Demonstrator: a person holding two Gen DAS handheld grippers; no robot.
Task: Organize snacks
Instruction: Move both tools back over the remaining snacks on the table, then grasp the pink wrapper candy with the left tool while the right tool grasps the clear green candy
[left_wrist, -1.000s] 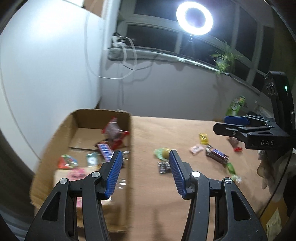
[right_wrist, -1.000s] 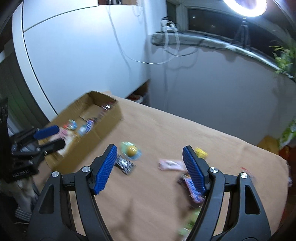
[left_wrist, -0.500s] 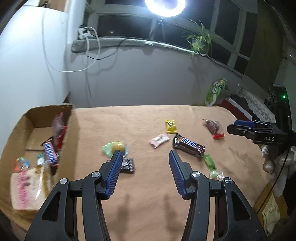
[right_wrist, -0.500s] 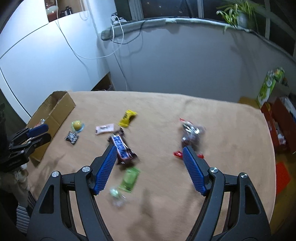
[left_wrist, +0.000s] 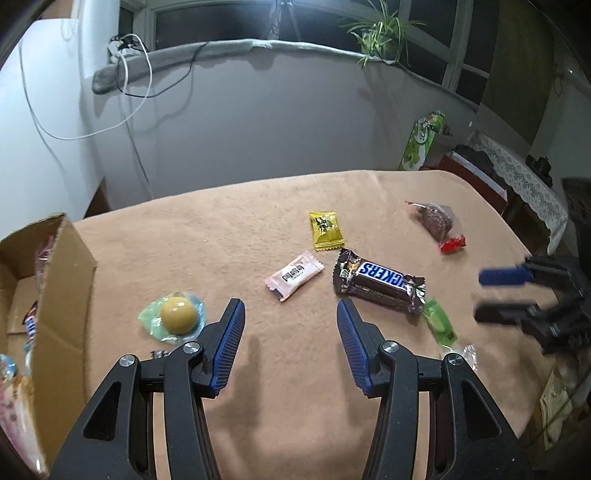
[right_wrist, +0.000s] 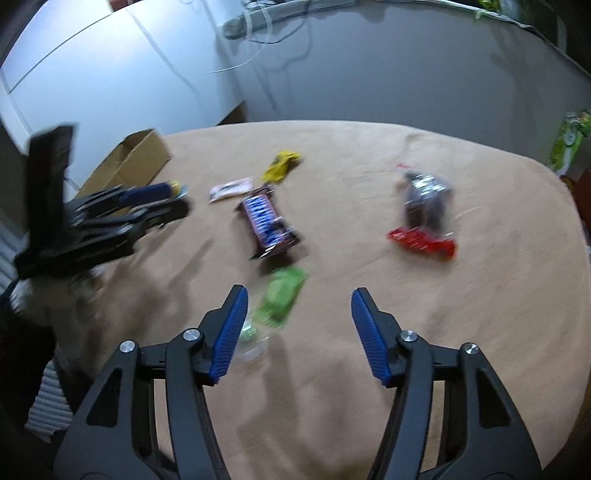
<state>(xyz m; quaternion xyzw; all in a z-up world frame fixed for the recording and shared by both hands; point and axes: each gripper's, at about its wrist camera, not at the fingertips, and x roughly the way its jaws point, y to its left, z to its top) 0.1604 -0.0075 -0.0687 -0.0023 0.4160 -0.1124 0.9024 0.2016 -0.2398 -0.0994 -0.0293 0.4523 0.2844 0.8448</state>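
Loose snacks lie on the tan table: a Snickers bar (left_wrist: 380, 283), a pink-white packet (left_wrist: 294, 275), a yellow packet (left_wrist: 325, 229), a yellow jelly cup (left_wrist: 173, 317), a green candy (left_wrist: 439, 322) and a dark bag with a red end (left_wrist: 437, 221). A cardboard box (left_wrist: 62, 288) with snacks inside stands at the left. My left gripper (left_wrist: 290, 328) is open and empty, just short of the pink-white packet. My right gripper (right_wrist: 295, 317) is open and empty, with the green candy (right_wrist: 282, 295) by its left finger. The Snickers bar (right_wrist: 267, 221) and dark bag (right_wrist: 424, 206) lie beyond it.
The table (left_wrist: 258, 406) has a rounded far edge against a grey wall with hanging cables (left_wrist: 140, 92). A green package (left_wrist: 423, 140) stands beyond the right corner. In the right wrist view the left gripper (right_wrist: 110, 218) hovers in front of the box (right_wrist: 129, 162).
Both grippers have swung to the right, away from the box and over the loose snacks. Both have come lower and closer to the table. Both stay open.
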